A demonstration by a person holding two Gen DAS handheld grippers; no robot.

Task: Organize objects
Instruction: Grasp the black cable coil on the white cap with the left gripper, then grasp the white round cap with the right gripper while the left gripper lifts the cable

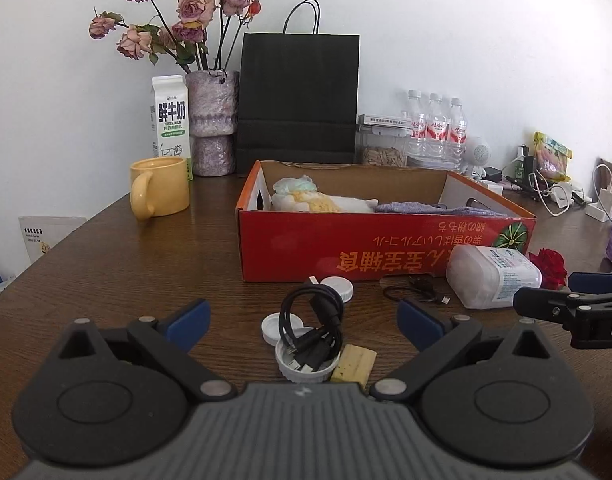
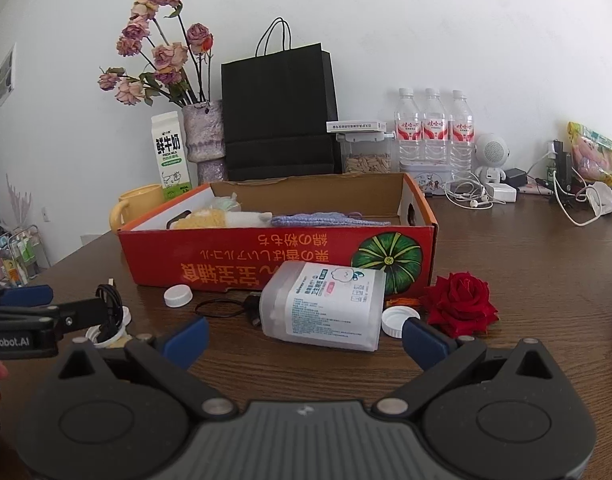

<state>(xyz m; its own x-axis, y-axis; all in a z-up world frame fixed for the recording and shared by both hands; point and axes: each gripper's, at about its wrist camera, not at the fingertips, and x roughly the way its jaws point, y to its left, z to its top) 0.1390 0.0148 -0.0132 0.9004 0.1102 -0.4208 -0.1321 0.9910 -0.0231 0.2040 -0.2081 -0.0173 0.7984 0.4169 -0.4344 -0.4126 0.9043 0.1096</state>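
right tongs (image 2: 304, 334): spread wide | plastic jar (image 2: 323, 306): lying between, untouched

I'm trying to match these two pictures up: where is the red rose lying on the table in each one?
Left wrist view: the red rose peeks out at the far right, behind the toppled translucent plastic jar.
Right wrist view: the rose lies right of centre, beside the same jar and a white cap.
Shared landmark: the red cardboard box just behind it.
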